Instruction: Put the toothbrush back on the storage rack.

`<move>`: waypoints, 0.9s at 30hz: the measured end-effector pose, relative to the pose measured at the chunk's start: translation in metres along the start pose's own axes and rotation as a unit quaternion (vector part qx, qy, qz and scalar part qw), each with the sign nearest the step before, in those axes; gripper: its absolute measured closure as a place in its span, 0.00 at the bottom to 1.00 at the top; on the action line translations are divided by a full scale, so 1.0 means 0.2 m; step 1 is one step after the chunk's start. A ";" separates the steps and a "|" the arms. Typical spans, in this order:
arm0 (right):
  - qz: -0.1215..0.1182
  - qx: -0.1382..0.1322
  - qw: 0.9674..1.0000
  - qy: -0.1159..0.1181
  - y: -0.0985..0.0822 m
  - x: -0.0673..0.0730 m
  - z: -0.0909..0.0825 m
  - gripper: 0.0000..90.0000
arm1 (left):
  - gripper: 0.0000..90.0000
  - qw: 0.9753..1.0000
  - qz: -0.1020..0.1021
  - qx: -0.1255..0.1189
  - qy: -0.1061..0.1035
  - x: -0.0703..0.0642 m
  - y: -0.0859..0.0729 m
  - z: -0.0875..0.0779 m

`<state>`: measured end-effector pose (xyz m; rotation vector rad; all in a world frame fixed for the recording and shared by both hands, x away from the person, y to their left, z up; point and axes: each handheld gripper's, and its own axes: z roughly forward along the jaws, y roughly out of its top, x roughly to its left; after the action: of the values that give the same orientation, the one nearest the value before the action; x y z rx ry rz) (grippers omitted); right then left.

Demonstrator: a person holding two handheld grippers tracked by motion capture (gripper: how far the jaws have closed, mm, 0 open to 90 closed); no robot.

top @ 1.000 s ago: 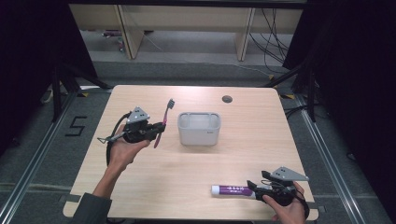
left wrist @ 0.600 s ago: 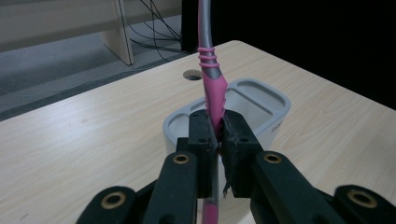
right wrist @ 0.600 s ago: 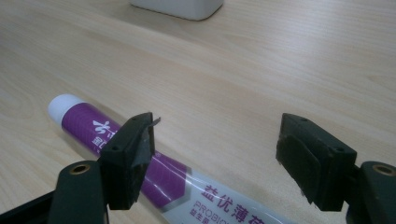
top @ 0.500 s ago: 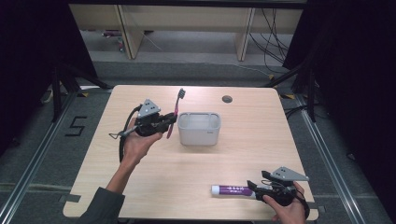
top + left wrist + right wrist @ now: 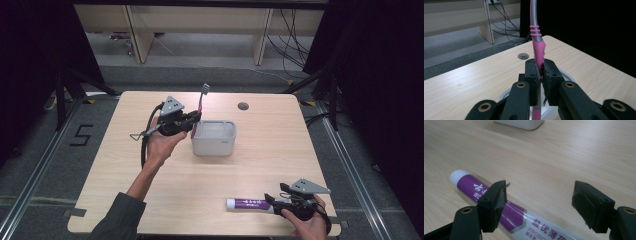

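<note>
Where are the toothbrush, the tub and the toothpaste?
toothbrush [image 5: 202, 99], high view, on its pink handle.
tub [image 5: 214, 146], high view, on its front wall.
toothpaste [image 5: 247, 203], high view, on its purple body.

A lab recording bay: a bare wooden table [image 5: 150, 200] with a cable hole [image 5: 243, 106] stands between black curtains [image 5: 380, 75], on grey flooring marked with a taped "5" [image 5: 81, 135]; loose cables [image 5: 292, 45] trail beyond.

"5" on floor [image 5: 82, 135], "PROBIO" on toothpaste tube [image 5: 524, 220]
</note>
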<state>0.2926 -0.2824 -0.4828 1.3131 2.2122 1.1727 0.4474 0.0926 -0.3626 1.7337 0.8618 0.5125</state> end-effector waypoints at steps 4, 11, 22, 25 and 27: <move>0.002 -0.001 1.000 0.000 0.00 0.00 0.00 0.32 | 0.92 1.000 0.002 0.000 0.007 0.00 0.02 0.04; -0.001 -0.007 1.000 -0.001 0.00 -0.01 0.00 0.32 | 0.92 1.000 -0.009 -0.001 0.017 0.03 0.01 0.10; 0.000 -0.001 1.000 0.003 0.00 0.00 0.00 0.32 | 0.92 0.999 -0.028 -0.005 0.029 0.09 -0.05 0.17; 0.000 -0.001 1.000 0.003 0.00 0.00 0.00 0.32 | 0.92 0.999 -0.033 -0.005 0.031 0.10 -0.07 0.19; -0.007 -0.006 1.000 0.000 0.00 -0.01 0.00 0.32 | 0.92 0.999 -0.033 -0.007 0.032 0.11 -0.08 0.20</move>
<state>0.2933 -0.2835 -0.4835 1.2905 2.2069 1.1795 0.4850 0.0861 -0.3929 1.6775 0.9556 0.5310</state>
